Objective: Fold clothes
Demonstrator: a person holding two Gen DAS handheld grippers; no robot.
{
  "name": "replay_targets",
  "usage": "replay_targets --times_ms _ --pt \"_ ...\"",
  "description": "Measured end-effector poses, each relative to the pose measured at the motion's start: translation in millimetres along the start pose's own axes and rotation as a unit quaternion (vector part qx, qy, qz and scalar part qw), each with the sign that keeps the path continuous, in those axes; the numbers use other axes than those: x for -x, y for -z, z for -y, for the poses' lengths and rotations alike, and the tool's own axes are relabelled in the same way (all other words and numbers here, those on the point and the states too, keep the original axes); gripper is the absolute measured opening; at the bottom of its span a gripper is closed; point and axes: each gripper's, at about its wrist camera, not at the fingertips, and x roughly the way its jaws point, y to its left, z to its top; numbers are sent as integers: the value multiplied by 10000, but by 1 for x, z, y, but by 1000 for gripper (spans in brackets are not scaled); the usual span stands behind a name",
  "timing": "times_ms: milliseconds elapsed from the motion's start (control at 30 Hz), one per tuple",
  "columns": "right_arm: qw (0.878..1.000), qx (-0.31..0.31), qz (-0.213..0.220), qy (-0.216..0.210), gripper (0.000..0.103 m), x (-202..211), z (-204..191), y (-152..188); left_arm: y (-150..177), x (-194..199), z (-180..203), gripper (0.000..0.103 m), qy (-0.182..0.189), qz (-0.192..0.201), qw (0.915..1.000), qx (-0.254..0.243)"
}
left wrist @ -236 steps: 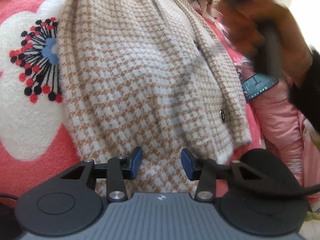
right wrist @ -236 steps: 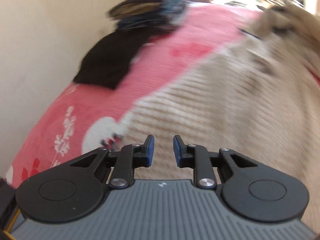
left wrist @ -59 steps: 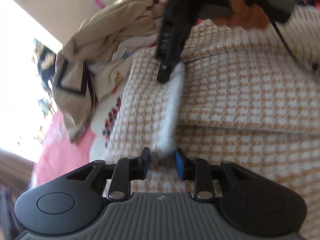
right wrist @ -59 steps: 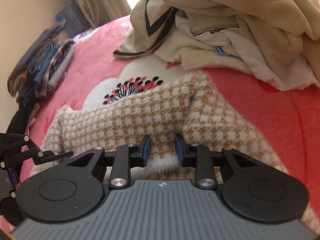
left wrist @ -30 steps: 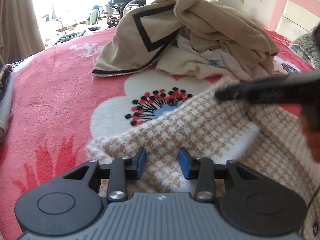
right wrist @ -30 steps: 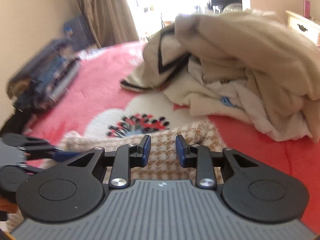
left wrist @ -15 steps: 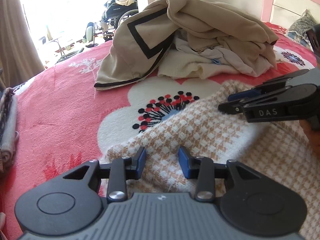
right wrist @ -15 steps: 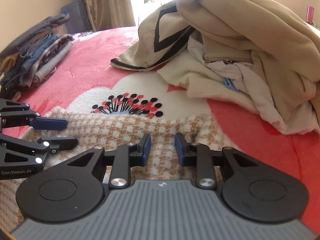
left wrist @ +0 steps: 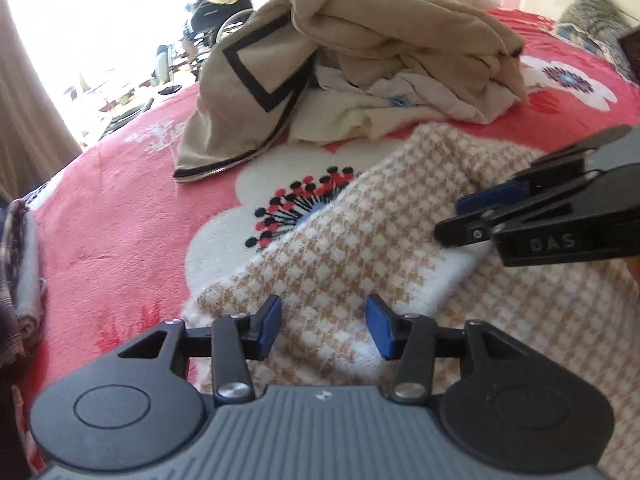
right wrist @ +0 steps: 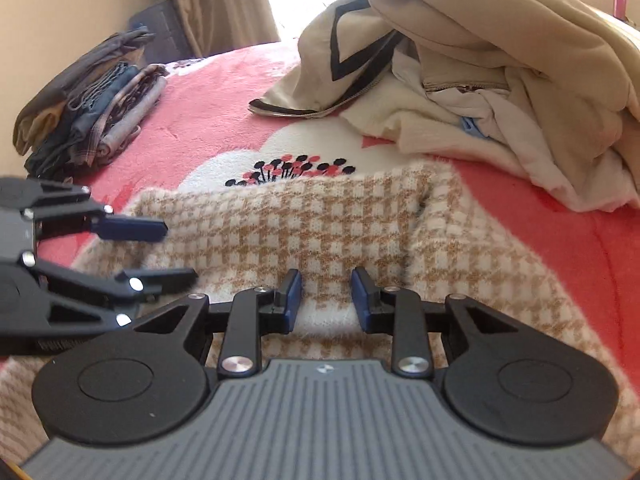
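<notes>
The houndstooth sweater is lying flat on the pink flowered bed blanket, partly folded, with a doubled band along its far edge. The left tool is hovering over the sweater's left near corner, its jaws opening, knit showing in the gap but the blue pads not pressing on it: released. The right tool is sitting over the white ribbed hem of a folded-over panel; its jaws are standing narrowly apart with fabric visible between and below them, and the pads are not seen to be pinching it, so I am reading it as unclenched. In the left wrist view the right tool is appearing side-on at the right, above the white hem. The sweater's long axis is running across both views, from the left tool's corner towards the right tool's side, so each tool is nearer its own end. Judgement: the coming move is probably turning on both tools taking the near edge at their own ends and carrying it away, towards the flower print. The heap of unfolded beige clothes is lying just beyond the sweater; a stack of folded clothes is lying well apart at the left.
</notes>
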Motion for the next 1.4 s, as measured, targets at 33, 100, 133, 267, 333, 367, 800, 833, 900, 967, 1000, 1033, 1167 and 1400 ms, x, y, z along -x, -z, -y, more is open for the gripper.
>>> replay_targets --times_ms 33,100,133,267,333,367,800,833,900,967,1000,1033,1167,1400 --pt "9999 -45 86 -26 27 8 -1 -2 -1 6 2 47 23 73 10000 -36" --pt "9998 -45 201 -43 27 20 -2 -1 -1 9 12 49 72 71 9996 -246" --pt "9999 -43 101 -19 27 17 -2 1 0 6 19 49 28 -41 9991 -426" --pt "9996 122 -182 171 26 1 -5 10 7 -3 35 50 -286 -256 9962 -780" --pt "9995 17 -248 176 27 11 -9 4 3 3 30 51 -275 -357 9977 -504" --pt "9996 -80 -251 137 27 18 -10 2 2 8 27 51 -268 -381 9982 -373" --pt "9945 -1017 -223 -121 27 119 -35 68 65 120 15 54 -454 -504 9952 704" --pt "9940 -1052 -249 -152 27 126 -40 74 73 130 12 55 -451 -548 9933 915" --pt "9934 -1085 -308 -213 27 139 -51 87 91 154 10 55 -395 -591 9887 1318" --pt "9932 -1084 -340 -252 27 152 -62 98 110 179 7 59 -329 -609 9829 1705" --pt "9931 -1082 -355 -274 27 158 -67 103 119 191 7 60 -284 -619 9797 1887" --pt "9930 -1087 -364 -289 27 165 -72 108 128 202 7 62 -212 -641 9765 2045" --pt "9917 -1146 -434 -398 28 190 -93 125 167 241 8 65 170 -752 9603 2683" --pt "9899 -1130 -628 -582 31 222 -129 159 235 287 4 67 348 -696 9220 3792"
